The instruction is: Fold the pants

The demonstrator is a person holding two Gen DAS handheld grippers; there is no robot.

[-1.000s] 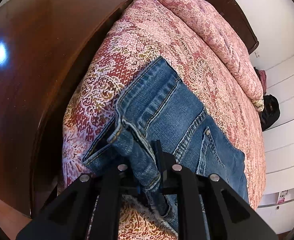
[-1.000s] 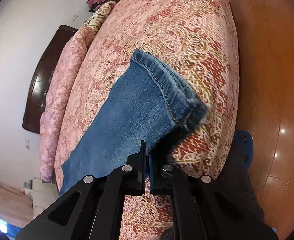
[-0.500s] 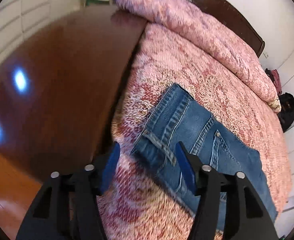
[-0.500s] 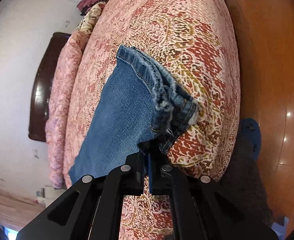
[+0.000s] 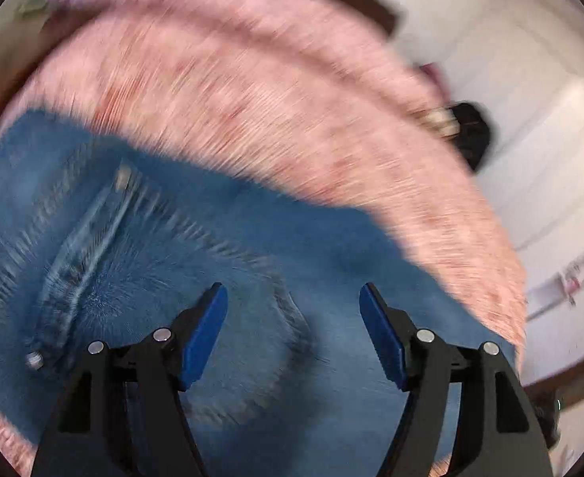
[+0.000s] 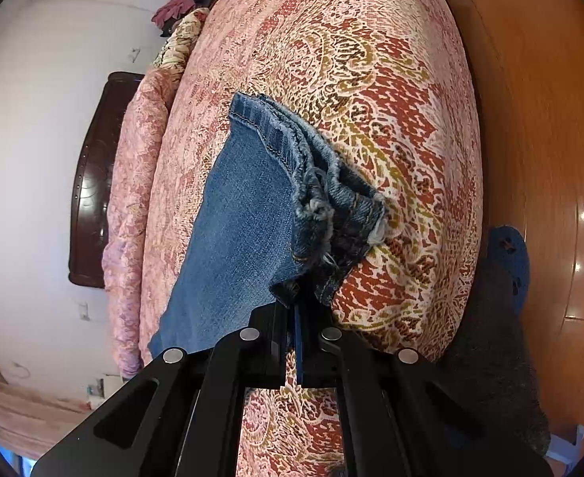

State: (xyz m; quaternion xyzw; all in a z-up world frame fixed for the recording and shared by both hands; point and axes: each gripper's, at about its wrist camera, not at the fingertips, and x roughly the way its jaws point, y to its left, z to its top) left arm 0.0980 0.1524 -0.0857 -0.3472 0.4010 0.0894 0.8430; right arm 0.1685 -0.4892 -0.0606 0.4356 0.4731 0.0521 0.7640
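Blue jeans lie on a bed with a pink and red patterned cover. The left wrist view is motion-blurred. My left gripper is open and empty, low over the upper part of the jeans, with a pocket seam and rivets to its left. In the right wrist view my right gripper is shut on the frayed leg hems of the jeans, bunched and lifted near the bed's foot edge. The leg runs back toward the left.
The bed cover drops off to a polished wooden floor on the right. A dark wooden headboard and a rolled pink quilt lie at the far end. Dark clothes sit beyond the bed by a white wall.
My left gripper has let go of the waistband, opened, and swung fast over the jeans toward their middle. My right gripper has stayed shut on the hems, which have bunched up more.
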